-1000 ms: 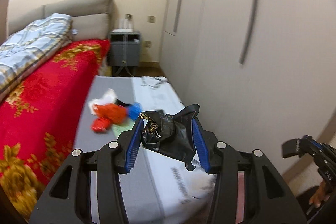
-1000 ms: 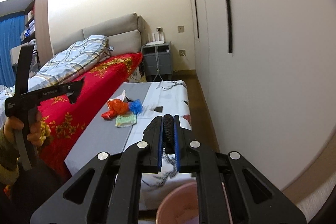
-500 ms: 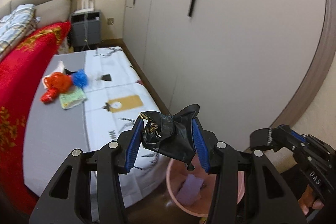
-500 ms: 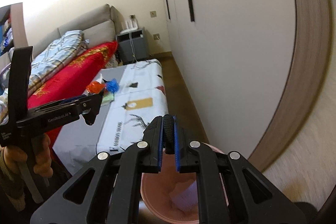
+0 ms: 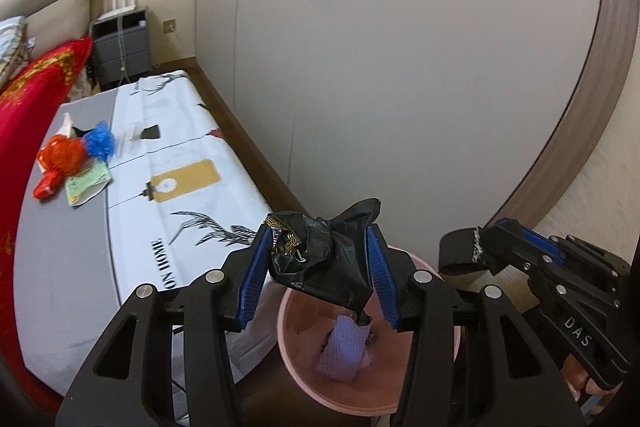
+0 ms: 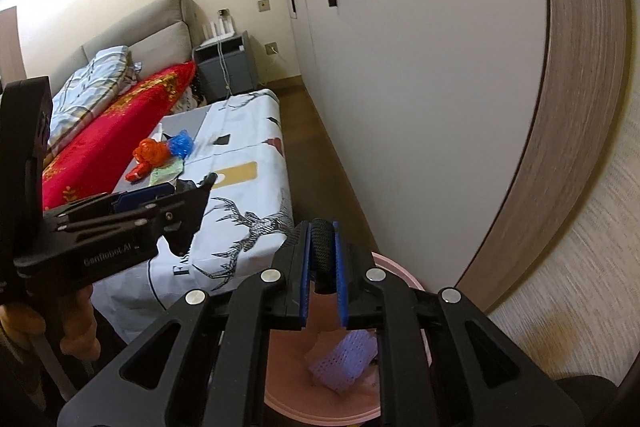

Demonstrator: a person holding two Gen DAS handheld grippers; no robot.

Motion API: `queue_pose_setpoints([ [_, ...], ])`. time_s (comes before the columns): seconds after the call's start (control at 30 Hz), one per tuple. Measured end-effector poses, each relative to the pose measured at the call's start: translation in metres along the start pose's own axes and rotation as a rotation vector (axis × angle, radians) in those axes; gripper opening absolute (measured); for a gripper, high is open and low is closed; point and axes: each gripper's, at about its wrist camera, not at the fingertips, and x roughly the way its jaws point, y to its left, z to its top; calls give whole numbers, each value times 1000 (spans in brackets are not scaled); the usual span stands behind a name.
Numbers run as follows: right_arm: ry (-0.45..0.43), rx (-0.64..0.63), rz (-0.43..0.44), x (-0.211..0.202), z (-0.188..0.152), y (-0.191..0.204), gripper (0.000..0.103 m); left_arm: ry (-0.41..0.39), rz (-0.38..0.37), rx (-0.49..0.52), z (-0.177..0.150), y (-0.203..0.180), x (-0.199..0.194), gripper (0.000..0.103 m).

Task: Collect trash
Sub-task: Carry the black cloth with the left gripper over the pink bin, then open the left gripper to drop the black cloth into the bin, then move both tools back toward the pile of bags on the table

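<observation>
My left gripper (image 5: 319,231) is shut on a crumpled black plastic bag (image 5: 320,267), held just above a pink bin (image 5: 286,339) on the floor. A purple mesh piece (image 5: 344,351) lies inside the bin. My right gripper (image 6: 322,227) hangs over the same bin (image 6: 406,277). A small black ribbed piece (image 6: 322,247) is still between its blue pads while its jaws are opening. Each gripper shows in the other's view: the right gripper (image 5: 464,251) at the right, the left gripper (image 6: 200,189) at the left with a hand on its handle.
A low table under a white and grey cloth (image 5: 180,227) stands left of the bin. On it lie a red bag (image 5: 60,155), a blue bag (image 5: 100,143) and a green packet (image 5: 86,183). Behind are a red-covered bed (image 5: 24,107), a nightstand (image 5: 120,43) and wardrobe doors (image 5: 400,67).
Both grippers have swung away from the bed and table and come down over the pink bin. The black bag stays in the left gripper. The right pads stand slightly wider apart.
</observation>
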Motion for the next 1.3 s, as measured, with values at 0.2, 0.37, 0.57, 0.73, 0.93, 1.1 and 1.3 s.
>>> queue_pose_setpoints([
  [0.2,14,36,-29,8,0,-9,31,14,-20,30,0,-15,11,48],
  [0.37,7,63,-48,8,-1,-16,41,23,-26,27,1,-19,19,49],
  [0.57,1,72,-77,6,-1,-20,48,30,-31,29,0,-23,24,51],
  [0.73,21,45,-219,11,-3,-24,58,39,-55,33,-1,-25,26,55],
  [0.93,24,93,-268,11,-3,-37,63,25,-69,53,-3,-32,23,69],
  [1.1,19,82,-266,9,-4,-35,66,9,-32,52,-2,-32,23,86],
  [1.3,3,75,-258,6,-3,-33,73,18,-1,31,-2,-26,26,89],
])
